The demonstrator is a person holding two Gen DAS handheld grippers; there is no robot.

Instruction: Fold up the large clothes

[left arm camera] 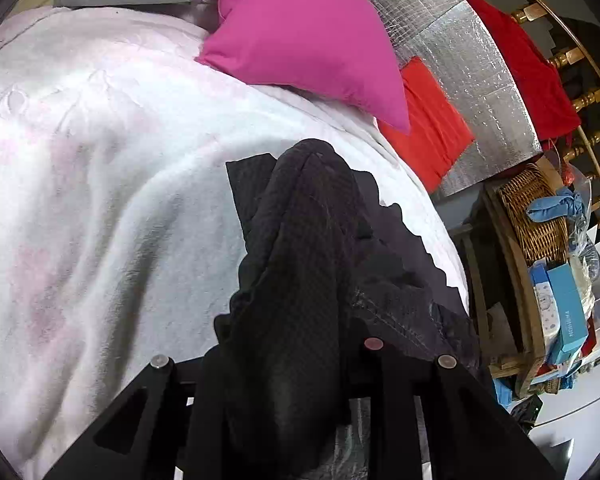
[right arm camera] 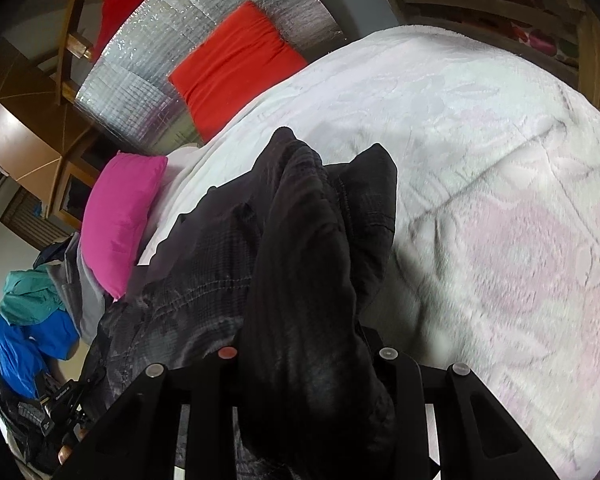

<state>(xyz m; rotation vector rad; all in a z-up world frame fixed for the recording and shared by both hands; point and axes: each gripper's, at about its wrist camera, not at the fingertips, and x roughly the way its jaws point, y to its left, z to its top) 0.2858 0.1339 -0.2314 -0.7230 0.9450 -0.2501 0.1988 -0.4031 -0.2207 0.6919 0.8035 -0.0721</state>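
Here both the left tongs [left arm camera: 296, 320] and right tongs [right arm camera: 304, 320] clench bunched, waffle-textured black garment [left arm camera: 300, 240] over fluffy white blanket [left arm camera: 100, 200].

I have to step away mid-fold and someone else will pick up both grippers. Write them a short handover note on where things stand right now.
Left gripper: shut on a bunched edge of the black textured garment.
Right gripper: shut on another bunched part of the same garment.
Where things are: the garment is lifted at both grips, its free end draping over the white fleece blanket on the bed. The magenta pillow and the orange-red cushion sit at the far side of the bed.
Done: both grips taken.
Left: spread the garment flat, fold it. No neat fold shows yet.
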